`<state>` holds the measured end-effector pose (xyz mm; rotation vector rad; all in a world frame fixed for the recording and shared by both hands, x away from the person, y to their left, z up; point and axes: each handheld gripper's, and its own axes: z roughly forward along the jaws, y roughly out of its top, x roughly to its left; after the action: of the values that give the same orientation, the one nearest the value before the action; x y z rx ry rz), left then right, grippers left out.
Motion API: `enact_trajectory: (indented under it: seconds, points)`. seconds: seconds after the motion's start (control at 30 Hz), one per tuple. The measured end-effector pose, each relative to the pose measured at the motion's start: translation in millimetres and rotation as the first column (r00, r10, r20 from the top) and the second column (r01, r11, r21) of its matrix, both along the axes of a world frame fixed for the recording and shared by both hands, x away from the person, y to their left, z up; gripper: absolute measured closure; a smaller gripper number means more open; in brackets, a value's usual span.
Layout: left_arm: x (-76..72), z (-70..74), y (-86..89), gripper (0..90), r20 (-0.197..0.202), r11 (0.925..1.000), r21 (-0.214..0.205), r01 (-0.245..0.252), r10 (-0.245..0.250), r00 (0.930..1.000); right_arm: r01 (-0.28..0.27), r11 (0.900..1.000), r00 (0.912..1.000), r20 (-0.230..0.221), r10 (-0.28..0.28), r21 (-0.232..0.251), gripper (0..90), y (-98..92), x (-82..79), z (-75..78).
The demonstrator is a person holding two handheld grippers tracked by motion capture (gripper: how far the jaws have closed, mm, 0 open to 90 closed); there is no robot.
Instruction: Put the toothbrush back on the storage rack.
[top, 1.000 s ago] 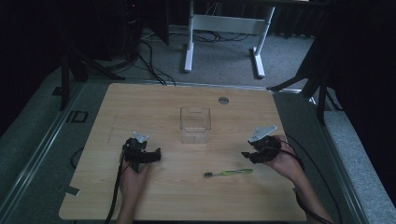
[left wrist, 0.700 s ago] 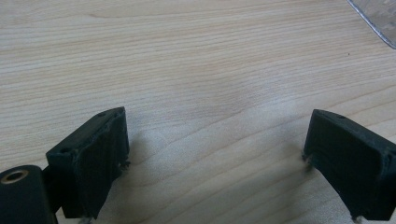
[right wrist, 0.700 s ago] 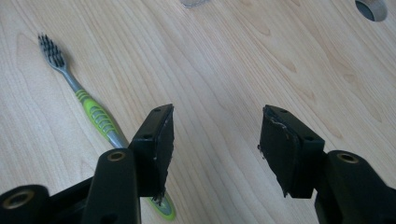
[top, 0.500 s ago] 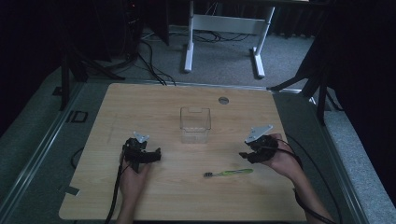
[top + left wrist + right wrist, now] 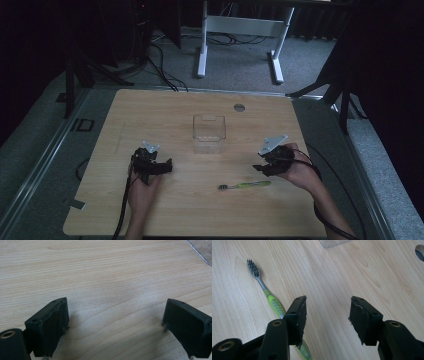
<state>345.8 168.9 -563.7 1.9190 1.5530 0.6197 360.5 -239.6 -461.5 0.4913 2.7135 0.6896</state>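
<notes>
A slim green-and-grey plastic toothbrush (image 5: 244, 185) lay flat on the pale wooden table (image 5: 165, 110), toward the person's side of it and right of centre, well in front of the clear square plastic container (image 5: 209, 133) that stood near the middle. Its long axis ran almost level across the high view, the dark bristled head pointing toward the person's left and the green handle end toward the right.

The right gripper (image 5: 270, 165) was much the nearer of the two. It hung just above and beside the handle end, with the toothbrush slightly nearer the person than the gripper and to its left. In the right gripper view the toothbrush (image 5: 270, 300) ran slantwise from the bristles at upper left down under the left jaw, so the handle lay outside the gap between the jaws rather than in it. The right gripper (image 5: 325, 315) had its jaws partly apart with only bare wood between them; they had just been closing a little, and they held nothing.

The left gripper (image 5: 150, 164) rested far off on the other side of the table. In its own view the left gripper (image 5: 115, 320) stood wide open over bare wood, gripping nothing.

A grasp would probably need the right gripper shifted sideways to bring the handle between its jaws.
</notes>
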Motion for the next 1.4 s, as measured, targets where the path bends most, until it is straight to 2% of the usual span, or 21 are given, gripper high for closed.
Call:
enact_trajectory:
  seconds: [1.07, 1.4]
  points:
    - [0.0, 0.0, 0.0, 7.1, 0.0, 1.0, 0.0, 0.0, 0.0, 1.0, -0.086, 0.9956, 0.9963, -0.008, 0.086, -0.037, 53.6, 20.1, -3.1, 0.3]
    - [0.0, 0.0, 0.0, 7.1, 0.0, 1.0, 0.0, 0.0, 0.0, 1.0, -0.11, 0.9926, 0.9937, -0.024, 0.109, -0.051, 56.5, 24.6, -6.1, -2.4]
